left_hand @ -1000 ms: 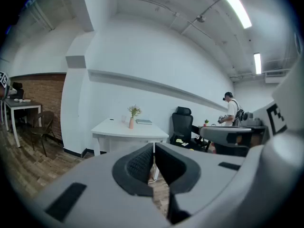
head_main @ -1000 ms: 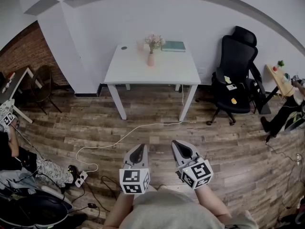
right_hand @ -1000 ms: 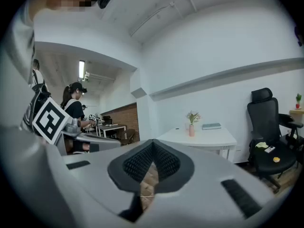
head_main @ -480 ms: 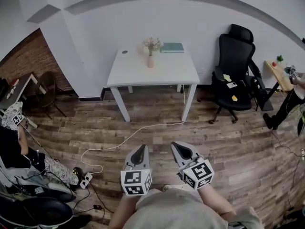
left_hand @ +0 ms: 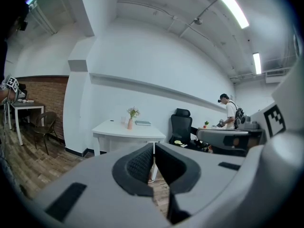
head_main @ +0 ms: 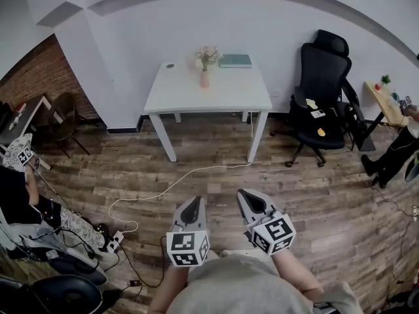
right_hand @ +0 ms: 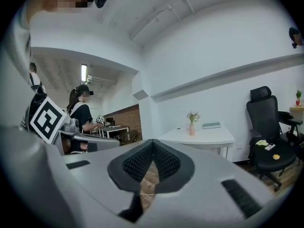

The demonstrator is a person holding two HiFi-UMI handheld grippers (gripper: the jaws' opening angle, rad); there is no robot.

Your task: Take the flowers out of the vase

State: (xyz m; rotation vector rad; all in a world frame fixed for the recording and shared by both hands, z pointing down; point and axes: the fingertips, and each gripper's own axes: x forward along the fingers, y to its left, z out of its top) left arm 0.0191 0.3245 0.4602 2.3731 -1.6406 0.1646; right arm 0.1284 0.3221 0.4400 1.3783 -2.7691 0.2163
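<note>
A small pink vase (head_main: 205,78) holding pale flowers (head_main: 207,54) stands at the back of a white table (head_main: 209,100) across the room. Both grippers are held low over the wooden floor, far short of the table. My left gripper (head_main: 192,209) is shut with nothing in it, and my right gripper (head_main: 252,201) beside it is shut and empty too. In the left gripper view the vase (left_hand: 130,124) shows small beyond the left gripper (left_hand: 153,163). In the right gripper view the vase (right_hand: 192,129) and flowers (right_hand: 192,117) stand beyond the right gripper (right_hand: 153,156).
A teal book (head_main: 235,61) lies behind the vase. A black office chair (head_main: 324,97) stands right of the table. A white cable (head_main: 163,191) and a power strip (head_main: 111,242) lie on the floor. People sit at the left (head_main: 26,201) and far right (head_main: 396,152).
Both grippers have edged slightly forward over the floor toward the table, still side by side and shut. The people at the sides have shifted a little.
</note>
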